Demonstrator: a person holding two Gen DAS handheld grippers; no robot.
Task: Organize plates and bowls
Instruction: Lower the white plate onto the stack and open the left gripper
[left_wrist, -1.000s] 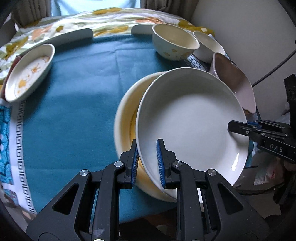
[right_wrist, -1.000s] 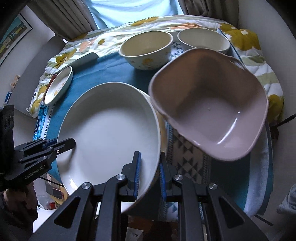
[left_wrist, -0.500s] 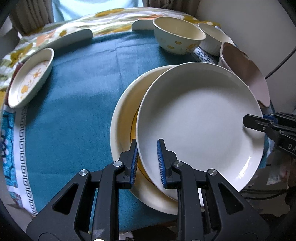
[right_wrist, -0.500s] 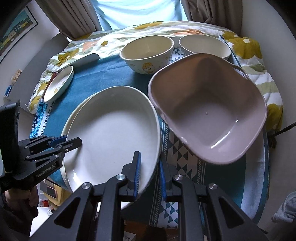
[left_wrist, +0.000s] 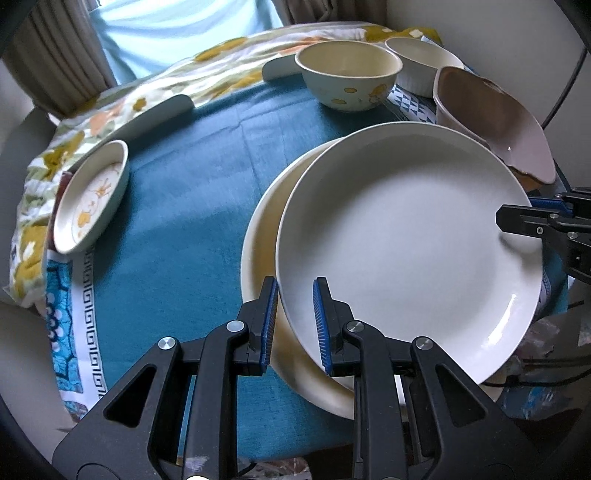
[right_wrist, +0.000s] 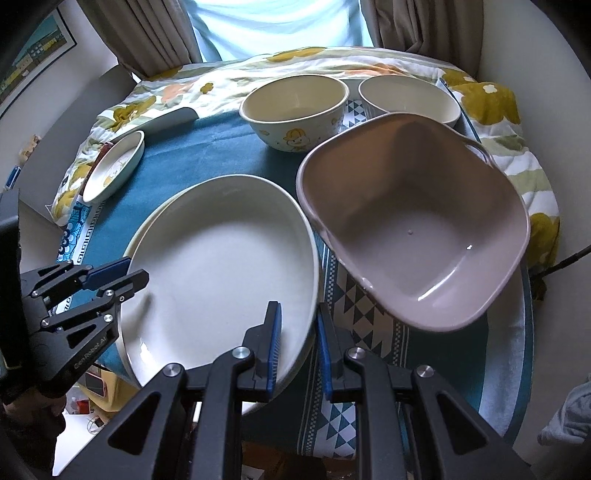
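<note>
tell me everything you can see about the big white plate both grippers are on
The white plate is large, round and shallow, with a smooth glossy surface that looks like glazed ceramic, and it is bare inside. It sits tilted, overlapping a cream plate beneath it; whether the two touch is unclear. The left gripper is clamped on its near-left rim and the right gripper on the opposite rim. Below lies a teal cloth; a pinkish tub sits just beside it.
</note>
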